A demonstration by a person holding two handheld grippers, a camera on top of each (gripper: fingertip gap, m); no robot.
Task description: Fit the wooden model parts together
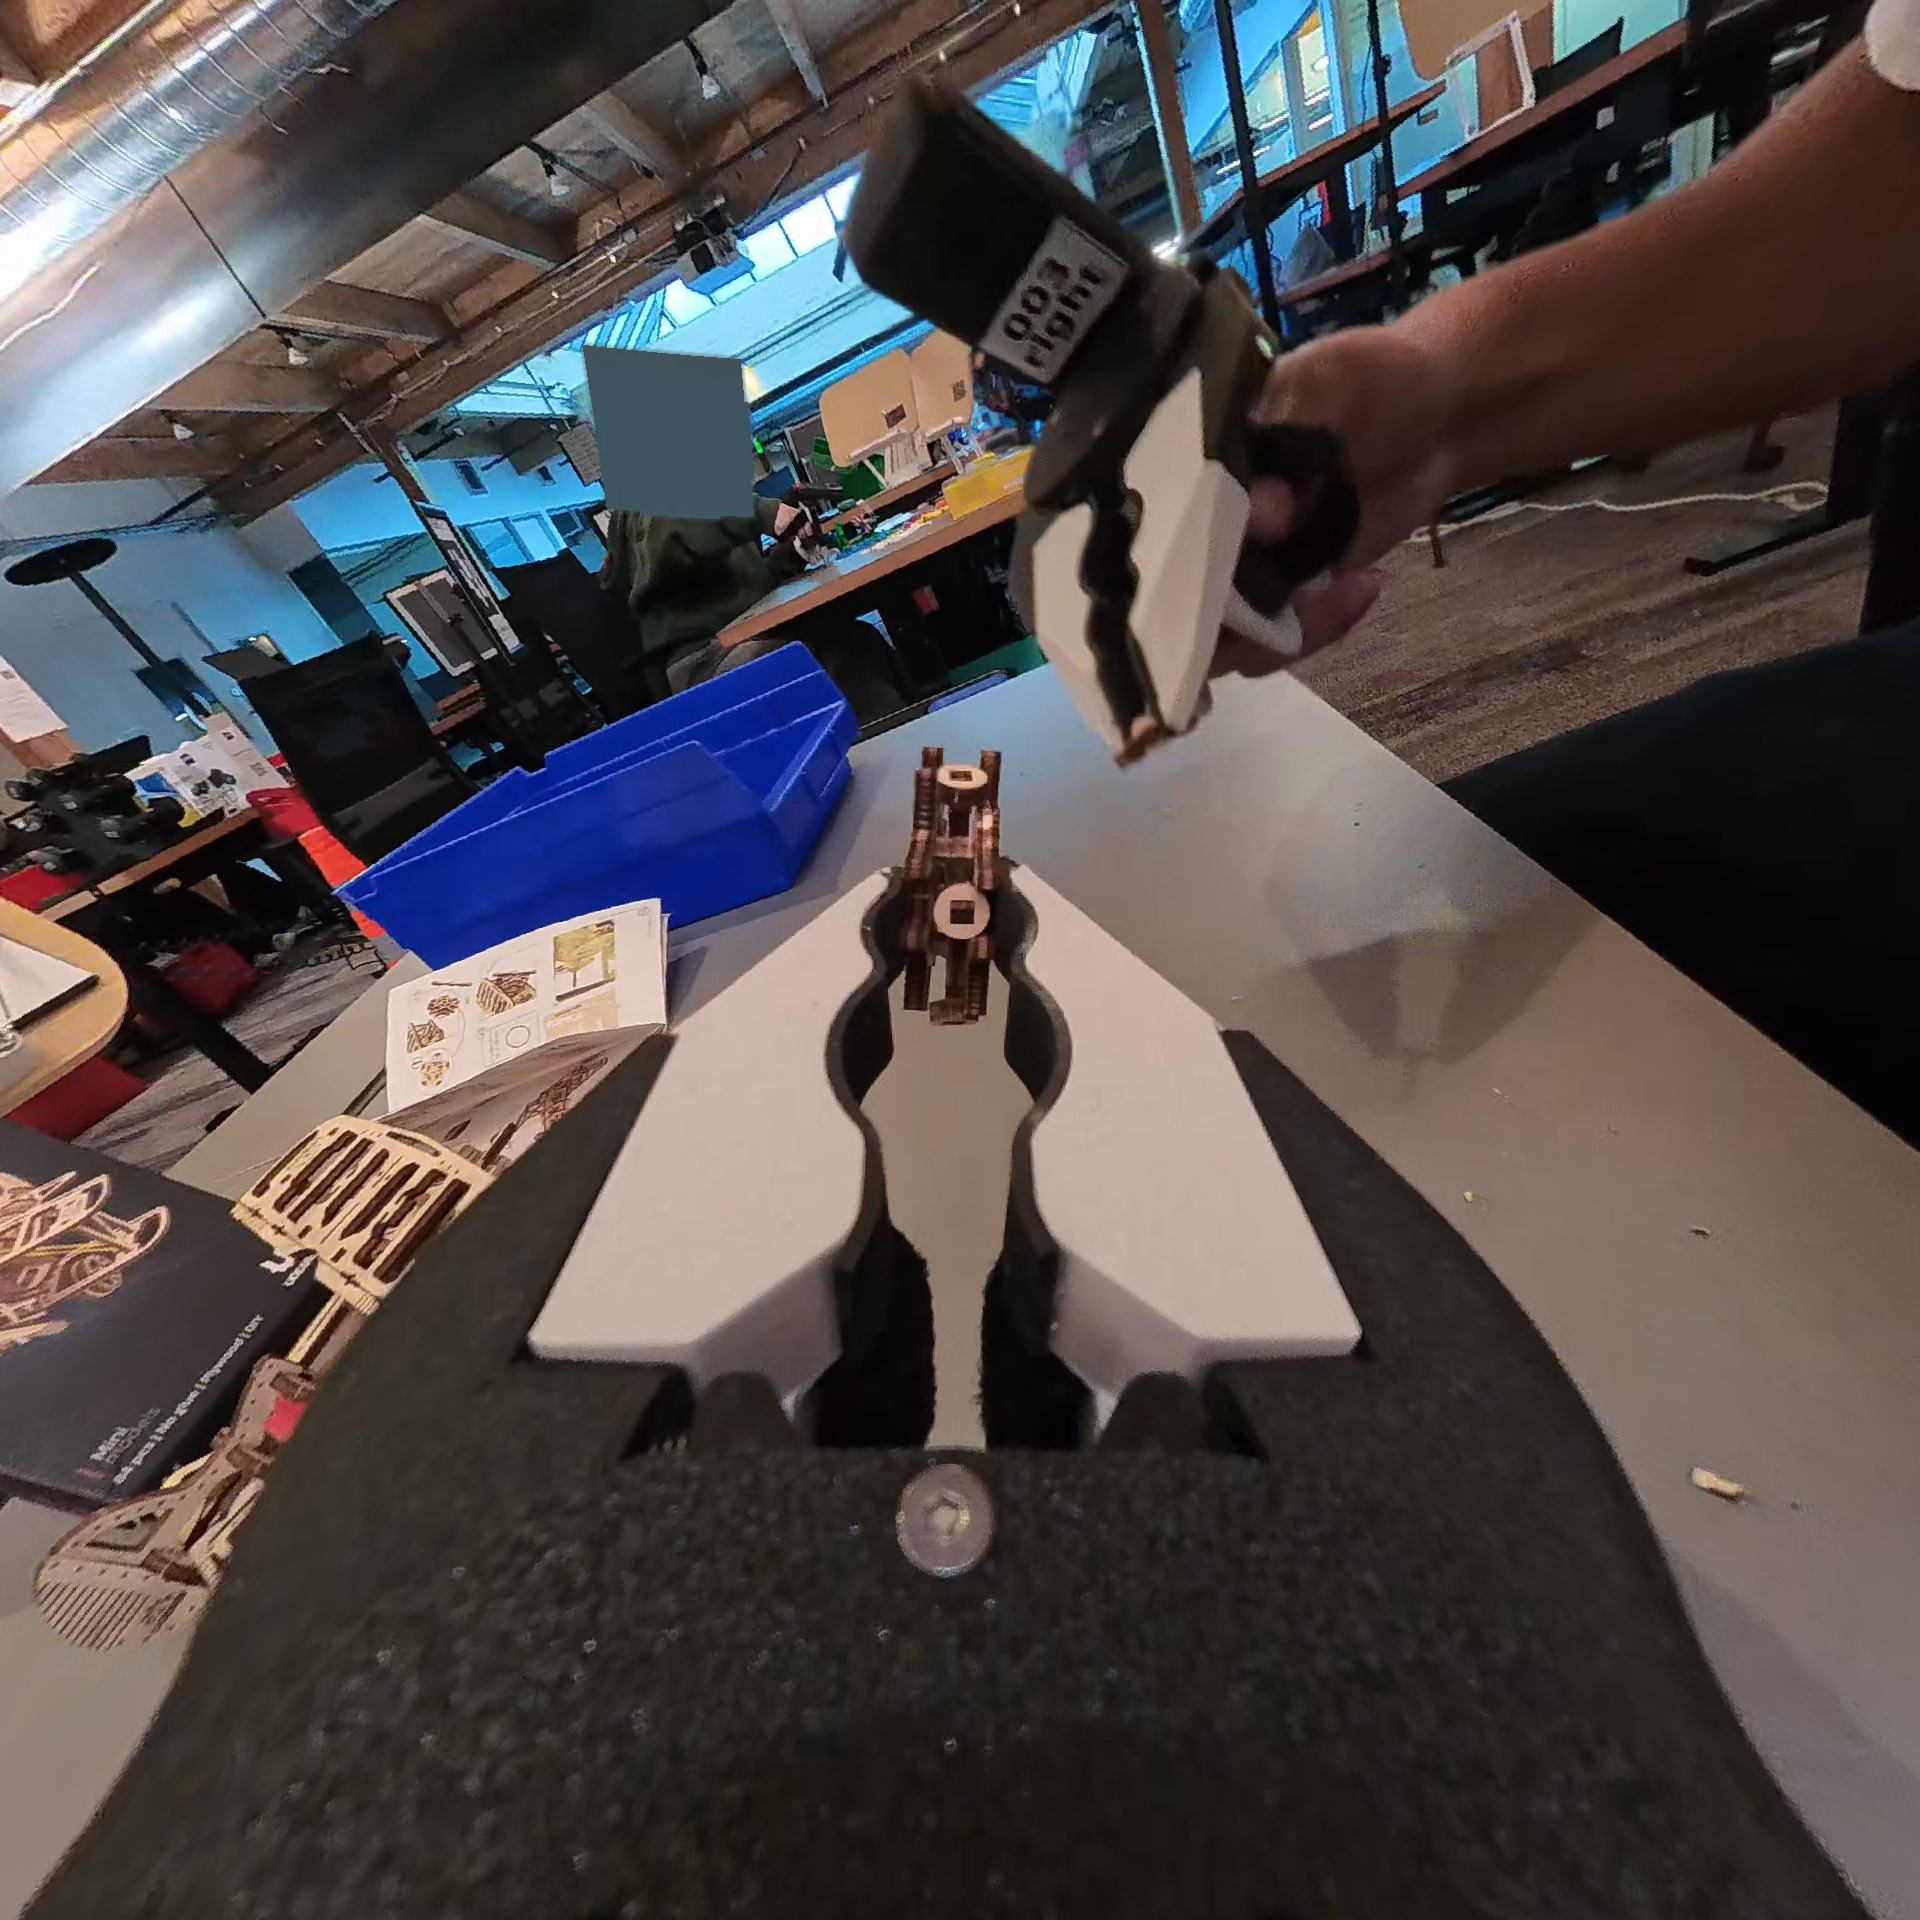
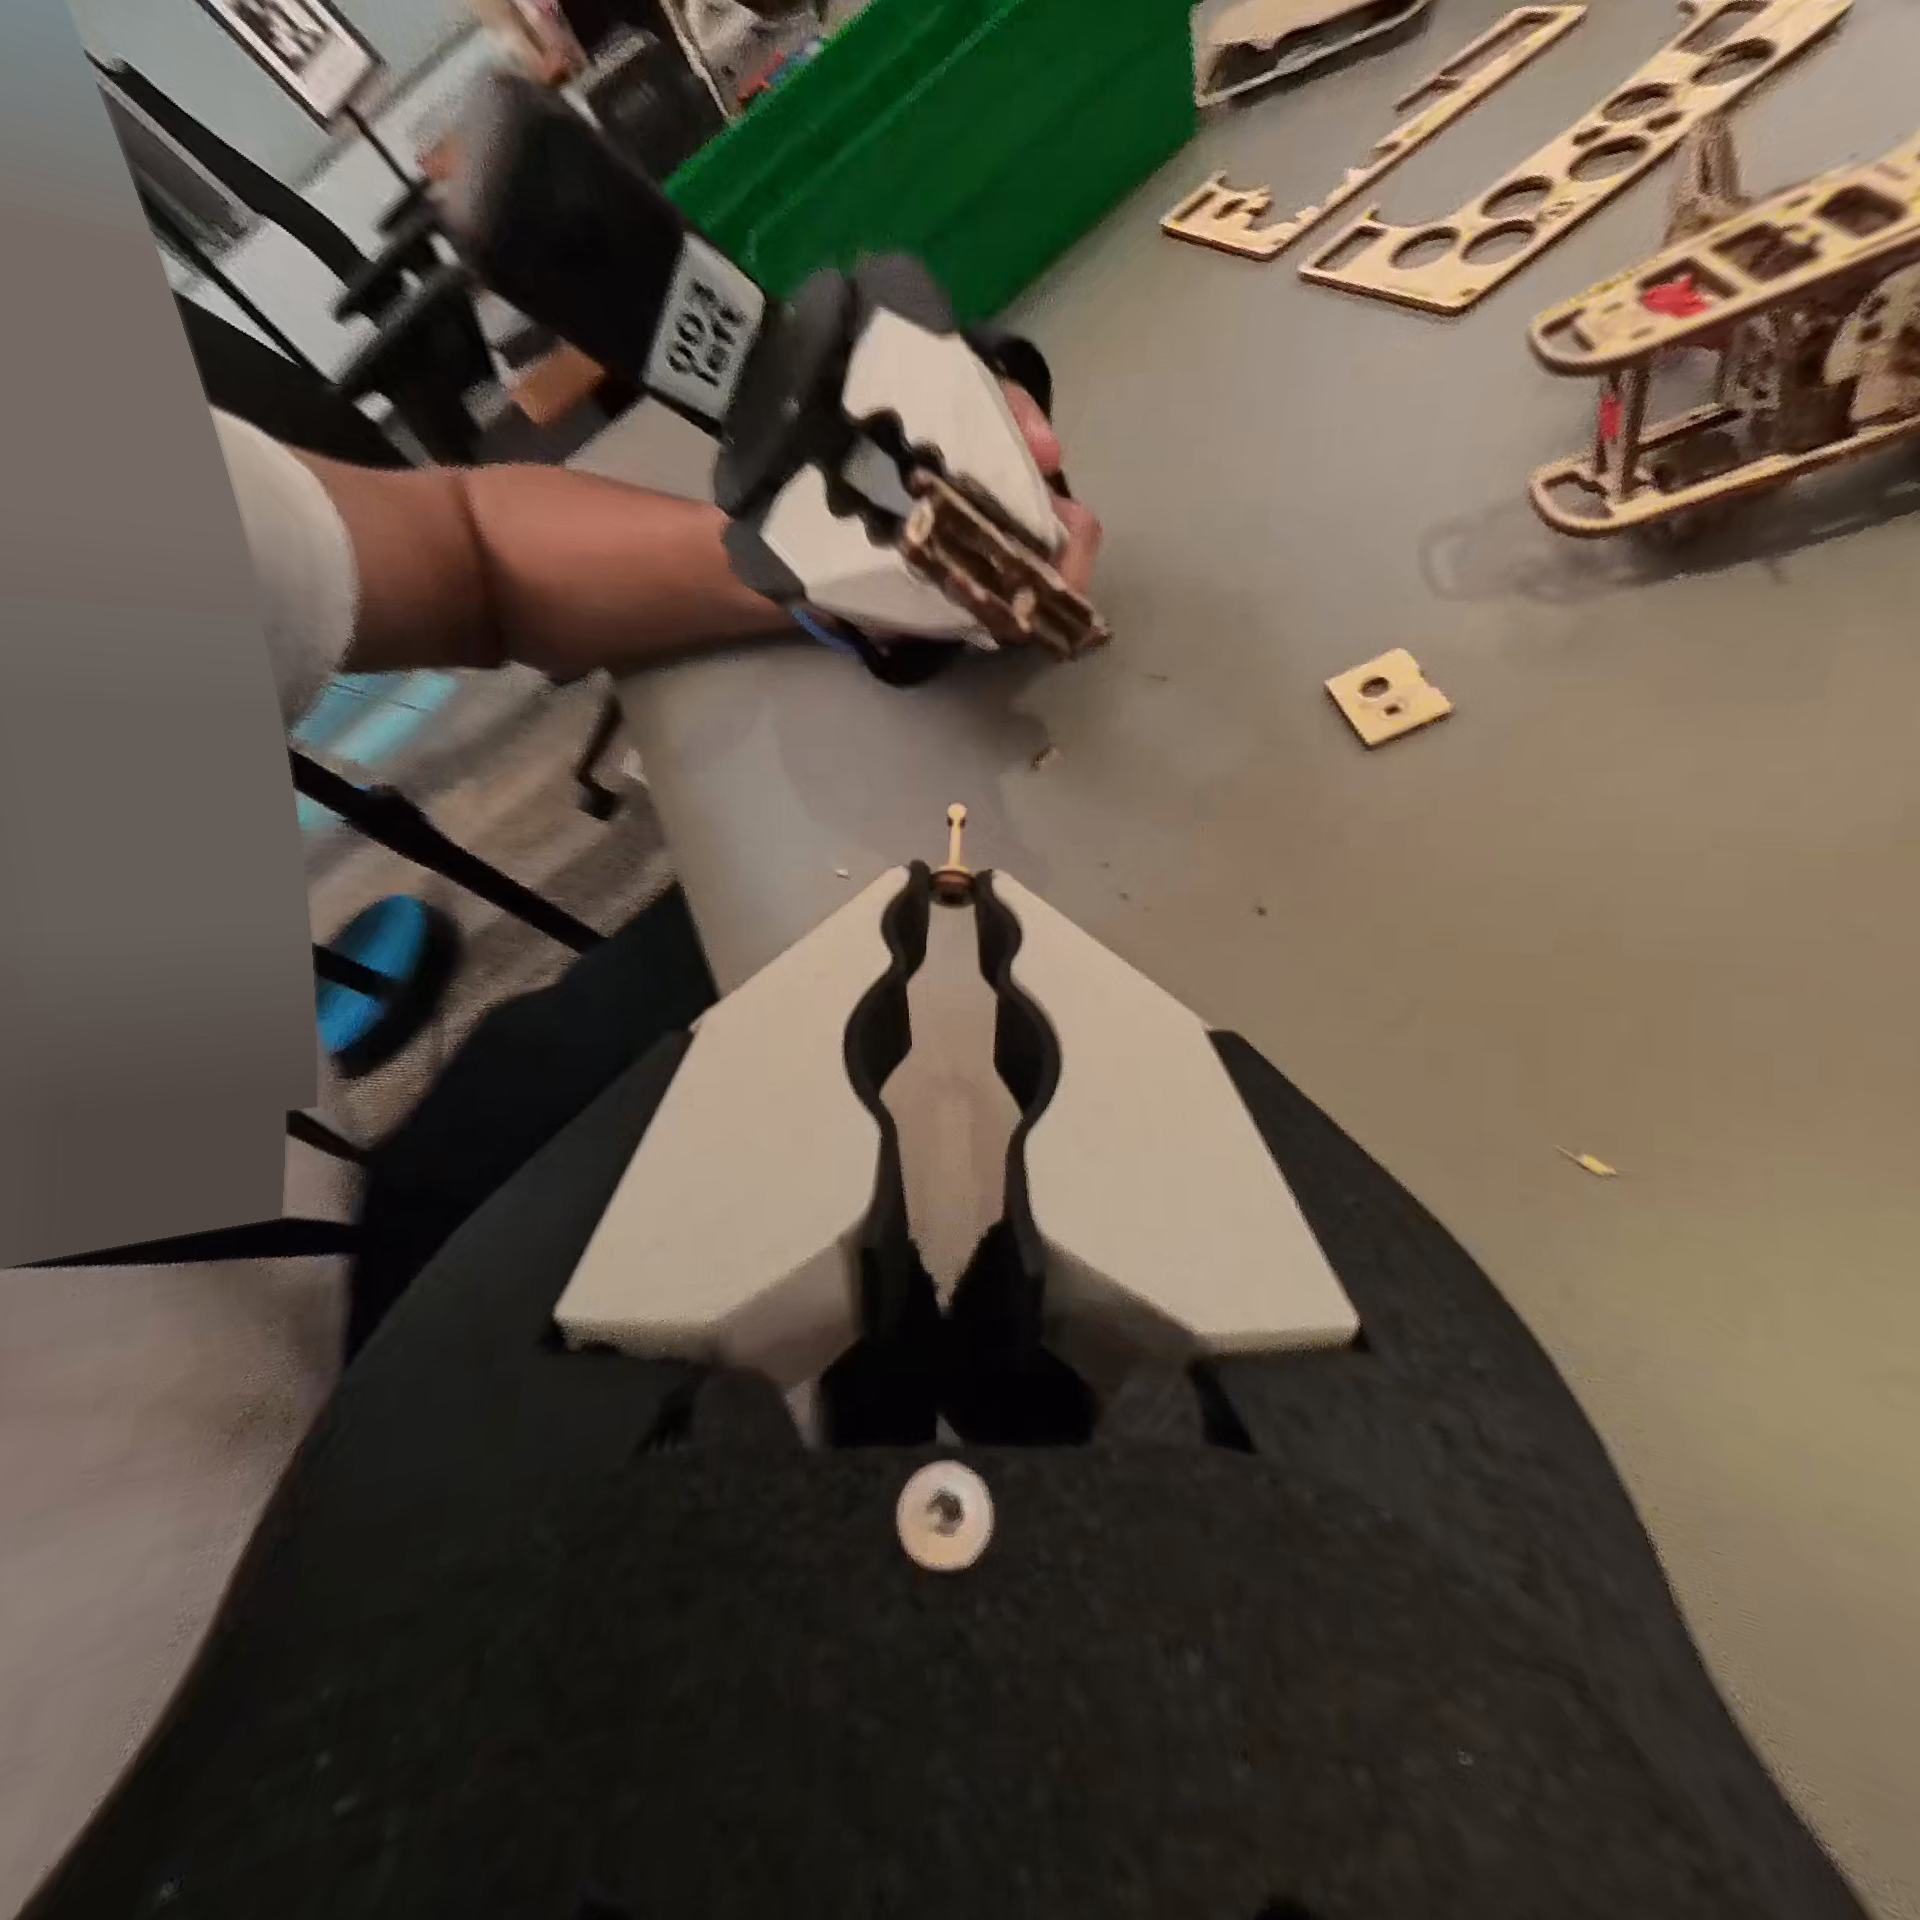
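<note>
Left gripper [image 1: 951, 894] clamps the wooden subassembly [image 1: 951, 883]; right gripper [image 2: 951, 883], above it, pinches a small pin [image 2: 954, 842]; next, align pin with hole.

1. My right gripper [image 1: 1148, 732] carried a white label [image 1: 1055, 301] with dark characters on its black body.
2. My left gripper [image 2: 1039, 613] bore a matching label [image 2: 707, 338].
3. The dark box [image 1: 114, 1340] had small white print along its edge.
4. The booklet [image 1: 520, 997] showed print too small to read.
</note>
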